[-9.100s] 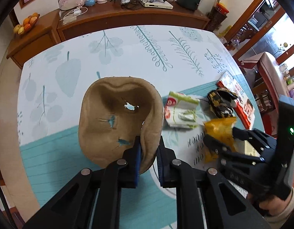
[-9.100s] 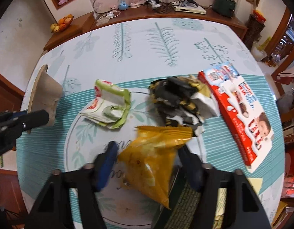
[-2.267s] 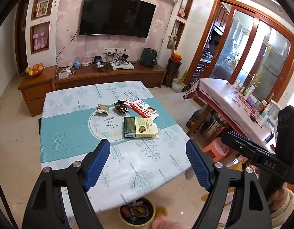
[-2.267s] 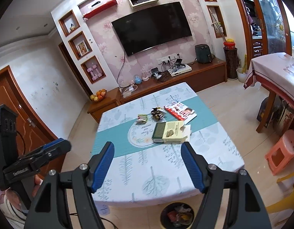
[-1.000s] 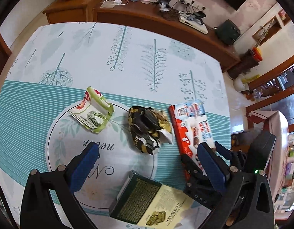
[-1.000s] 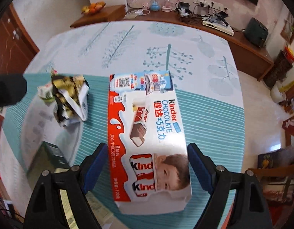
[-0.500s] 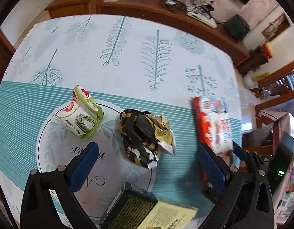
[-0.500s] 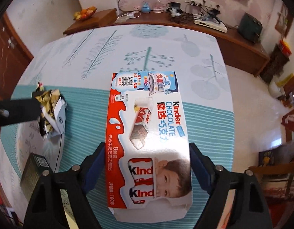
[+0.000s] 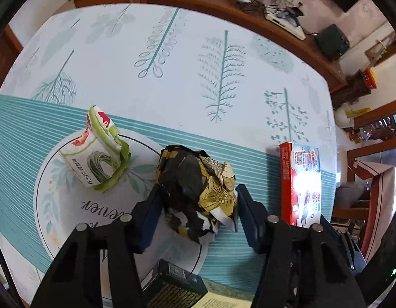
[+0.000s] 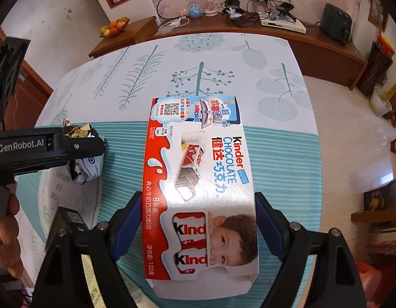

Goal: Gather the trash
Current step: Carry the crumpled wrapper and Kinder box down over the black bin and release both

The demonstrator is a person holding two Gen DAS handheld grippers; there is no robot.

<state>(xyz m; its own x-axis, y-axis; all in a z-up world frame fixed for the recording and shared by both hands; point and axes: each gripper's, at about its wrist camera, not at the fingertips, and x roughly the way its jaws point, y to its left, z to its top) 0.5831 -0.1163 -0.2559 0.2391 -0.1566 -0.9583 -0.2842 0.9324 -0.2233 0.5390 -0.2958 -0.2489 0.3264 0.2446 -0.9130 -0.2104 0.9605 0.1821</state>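
We have the left gripper [image 9: 198,215] spread around the crumpled wrapper [image 9: 198,192], its blue pads [image 9: 150,218] at either flank; whether they press it we cannot tell. Our right gripper [image 10: 198,220] straddles the Kinder box [image 10: 198,187], jaws apart, pads just beside its long edges. The box lies flat on the teal band of the tablecloth [image 10: 282,159], near the table's right edge. A green-and-white packet [image 9: 97,159] sits left of the wrapper with bare cloth between them, and a dark box [image 9: 175,287] lies close under our left fingers. Beyond the table runs a wooden sideboard [image 10: 275,33] carrying cables, with a fruit bowl [image 10: 113,27] at its left end.
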